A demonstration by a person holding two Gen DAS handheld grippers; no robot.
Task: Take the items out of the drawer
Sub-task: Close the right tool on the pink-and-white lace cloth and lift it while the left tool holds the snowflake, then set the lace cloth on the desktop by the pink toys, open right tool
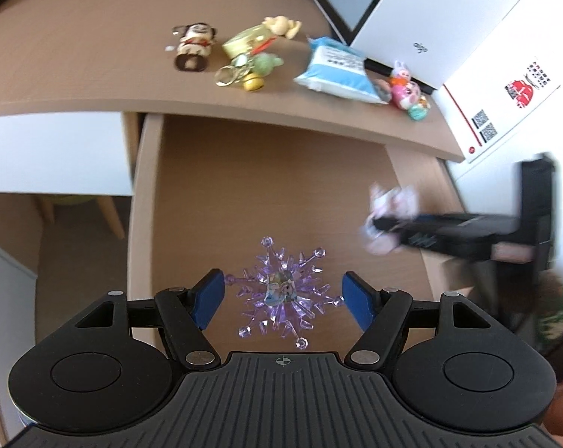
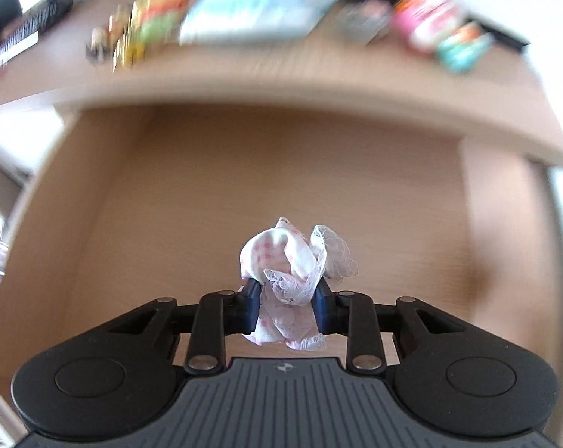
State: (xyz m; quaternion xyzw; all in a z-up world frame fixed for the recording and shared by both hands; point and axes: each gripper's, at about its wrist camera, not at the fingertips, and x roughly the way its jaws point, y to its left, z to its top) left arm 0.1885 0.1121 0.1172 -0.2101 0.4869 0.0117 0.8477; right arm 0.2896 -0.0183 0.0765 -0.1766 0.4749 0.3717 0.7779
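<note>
Inside the open wooden drawer (image 1: 274,186), the purple crystal snowflake ornament (image 1: 281,291) lies flat directly between my left gripper's (image 1: 281,296) spread pads, untouched. My right gripper (image 2: 287,304) is clamped on the bundled pink-and-white lace cloth (image 2: 294,261), further right.

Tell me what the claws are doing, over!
Right gripper shut on lacy cloth. Left gripper open around purple snowflake in drawer. Nothing blocking.
</note>
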